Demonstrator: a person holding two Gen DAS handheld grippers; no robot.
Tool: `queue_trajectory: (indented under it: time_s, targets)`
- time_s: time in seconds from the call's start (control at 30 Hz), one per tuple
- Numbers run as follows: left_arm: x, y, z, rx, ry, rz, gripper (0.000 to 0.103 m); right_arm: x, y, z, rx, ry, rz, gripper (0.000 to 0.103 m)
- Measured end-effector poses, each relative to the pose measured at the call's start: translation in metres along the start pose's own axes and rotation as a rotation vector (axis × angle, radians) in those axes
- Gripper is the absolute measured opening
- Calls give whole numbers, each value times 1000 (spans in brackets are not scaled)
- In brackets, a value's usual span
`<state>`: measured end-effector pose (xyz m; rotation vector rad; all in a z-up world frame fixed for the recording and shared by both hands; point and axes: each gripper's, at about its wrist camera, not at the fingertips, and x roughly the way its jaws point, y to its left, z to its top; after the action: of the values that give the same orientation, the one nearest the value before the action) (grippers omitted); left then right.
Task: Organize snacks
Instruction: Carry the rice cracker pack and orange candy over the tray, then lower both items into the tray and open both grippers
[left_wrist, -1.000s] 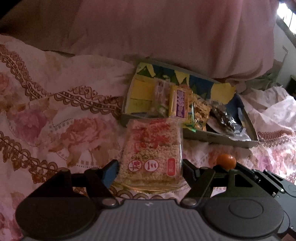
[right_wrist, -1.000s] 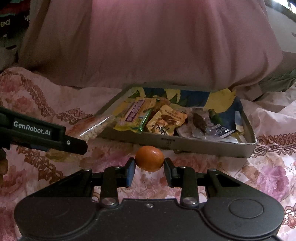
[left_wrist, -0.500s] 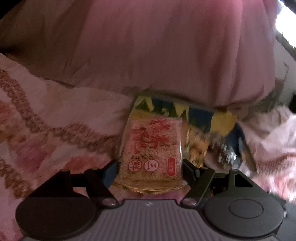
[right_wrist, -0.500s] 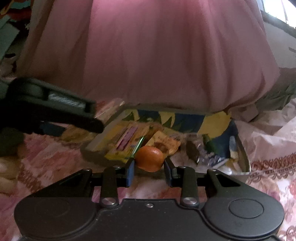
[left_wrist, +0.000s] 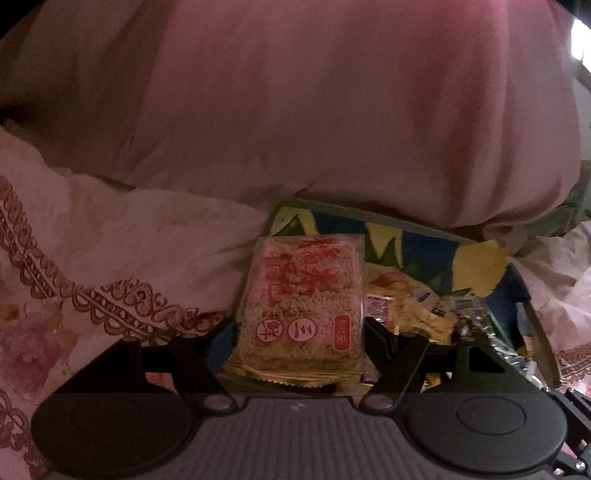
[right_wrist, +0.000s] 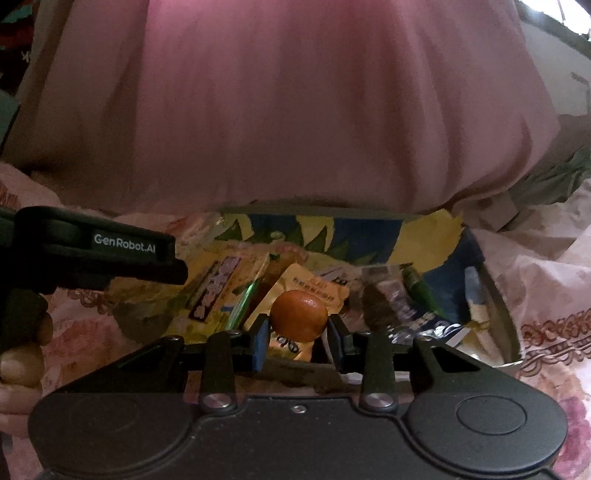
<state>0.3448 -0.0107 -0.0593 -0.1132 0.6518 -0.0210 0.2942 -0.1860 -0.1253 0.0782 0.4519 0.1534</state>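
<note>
My left gripper (left_wrist: 297, 334) is shut on a clear-wrapped puffed rice cake (left_wrist: 301, 299) with red print, held over the left end of the snack box (left_wrist: 373, 218). My right gripper (right_wrist: 297, 332) is shut on a small orange mandarin (right_wrist: 299, 315), held above the box's near wall (right_wrist: 295, 373). The box (right_wrist: 495, 291) is a shallow grey tray with a blue and yellow lining, holding several wrapped snacks (right_wrist: 218, 284). In the right wrist view the left gripper's body (right_wrist: 96, 254) reaches in from the left, over the box's left end.
A big pink cushion (left_wrist: 295, 103) rises right behind the box. The box lies on a floral pink and white bedsheet (left_wrist: 92, 266). A person's fingers (right_wrist: 22, 354) show at the left edge of the right wrist view.
Both grippers have moved forward toward the box, with the rice cake and the mandarin still in them. The rice cake now hangs over the box's left end, the mandarin over its near wall.
</note>
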Motion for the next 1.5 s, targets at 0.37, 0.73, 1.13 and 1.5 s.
queue_trajectory:
  time_s: [0.37,0.73,1.13,1.5]
  targets:
    - [13,5,-11,18,39,-10,77,12,-2,-7,0,28,8,36]
    - [13,4,-10,13,56,-16,79,11,-1,-7,-11,23,0,43]
    - [6,5,-9,-8,46,-44,86,3,3,-5,-30,-4,-9,63]
    - [-8,4,-6,-9,9,-53,96,-17,-3,2,1,-46,-43,91]
